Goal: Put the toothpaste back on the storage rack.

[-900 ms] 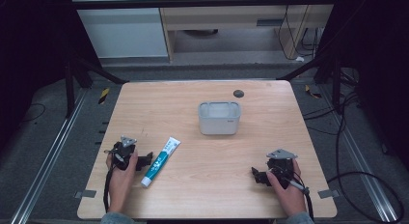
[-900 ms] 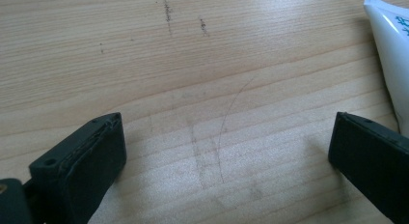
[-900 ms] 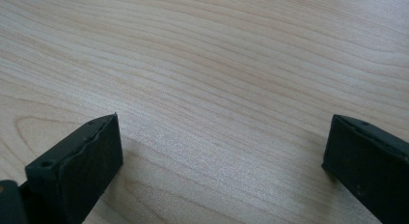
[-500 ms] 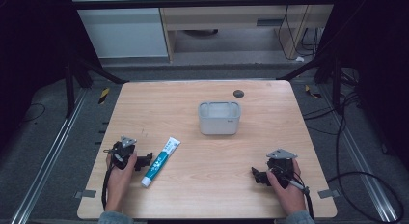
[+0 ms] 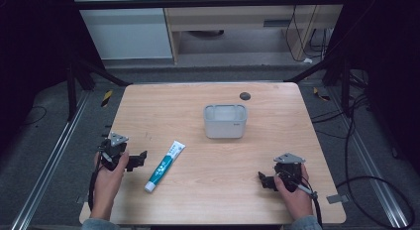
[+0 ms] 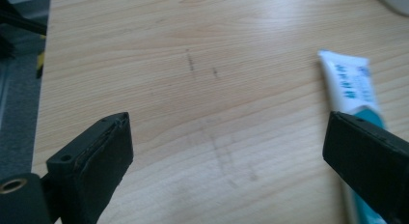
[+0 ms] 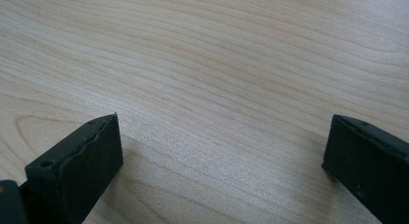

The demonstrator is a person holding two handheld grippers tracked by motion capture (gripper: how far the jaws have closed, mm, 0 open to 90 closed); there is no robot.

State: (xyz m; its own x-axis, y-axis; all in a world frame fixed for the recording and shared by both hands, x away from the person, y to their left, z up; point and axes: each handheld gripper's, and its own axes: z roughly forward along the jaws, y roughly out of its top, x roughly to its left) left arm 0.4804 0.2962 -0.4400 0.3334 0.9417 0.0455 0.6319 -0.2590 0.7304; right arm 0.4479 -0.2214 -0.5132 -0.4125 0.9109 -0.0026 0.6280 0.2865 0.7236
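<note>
Both grippers low over the wooden worktop (image 5: 198,190), jaws spread wide, nothing held.

Left gripper (image 5: 140,158) just beside a white-and-teal toothpaste tube (image 5: 164,166), tube lying flat at its right jaw. Right gripper (image 5: 262,179) over bare wood, well apart from the tube. Grey tub (image 5: 225,122) farther off, beyond and between both.

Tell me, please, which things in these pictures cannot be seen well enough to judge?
- White container, high view: whether anything lies inside, too small and pale.
- Toothpaste tube, left gripper view: its lower part is hidden behind the gripper's own jaw, and its print is blurred.
- Dark round spot near the table's far edge, high view: too small to identify.
- Right gripper, high view: its jaws are too small to judge; its own view shows them apart.
</note>
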